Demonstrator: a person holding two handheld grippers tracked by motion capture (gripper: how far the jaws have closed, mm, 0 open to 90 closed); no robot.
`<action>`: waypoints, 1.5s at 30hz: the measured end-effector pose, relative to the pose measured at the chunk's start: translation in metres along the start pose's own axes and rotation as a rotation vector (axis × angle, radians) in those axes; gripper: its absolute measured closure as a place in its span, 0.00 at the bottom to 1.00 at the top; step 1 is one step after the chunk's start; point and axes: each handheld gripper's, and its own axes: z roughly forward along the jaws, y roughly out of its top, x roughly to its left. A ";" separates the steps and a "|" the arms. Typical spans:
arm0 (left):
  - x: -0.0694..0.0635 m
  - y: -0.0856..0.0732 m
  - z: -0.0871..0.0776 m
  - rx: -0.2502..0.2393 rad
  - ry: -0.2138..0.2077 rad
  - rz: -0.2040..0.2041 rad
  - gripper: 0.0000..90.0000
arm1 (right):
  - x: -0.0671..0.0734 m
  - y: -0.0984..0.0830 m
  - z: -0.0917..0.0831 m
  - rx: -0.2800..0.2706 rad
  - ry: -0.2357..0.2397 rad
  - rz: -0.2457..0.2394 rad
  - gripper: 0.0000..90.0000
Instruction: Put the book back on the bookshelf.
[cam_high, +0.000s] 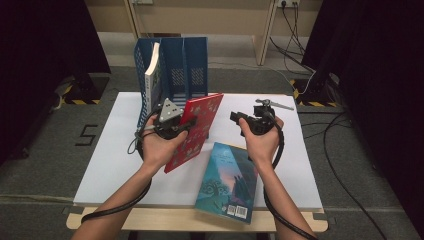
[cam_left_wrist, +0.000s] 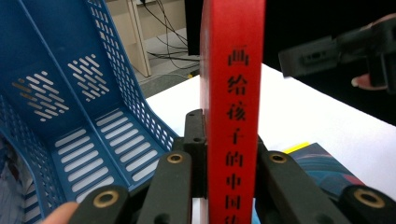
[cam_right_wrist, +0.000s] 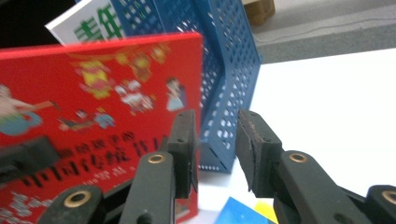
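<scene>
Your left gripper is clamped on the red book's spine beside the blue file rack; your right gripper's jaws stand apart, empty.

place: lab recording booth | signs: black curtains, floor cables, hazard-taped stand bases
</scene>
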 end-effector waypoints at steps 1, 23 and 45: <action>0.001 0.000 -0.001 0.000 -0.003 -0.002 0.88 | -0.001 -0.002 0.000 0.005 -0.003 -0.001 0.76; 0.010 0.014 -0.021 -0.058 -0.013 -0.016 0.88 | -0.015 -0.019 -0.002 0.022 -0.034 0.012 0.76; 0.018 0.029 -0.033 -0.102 0.007 -0.022 0.88 | -0.017 -0.028 0.002 0.038 -0.046 0.008 0.76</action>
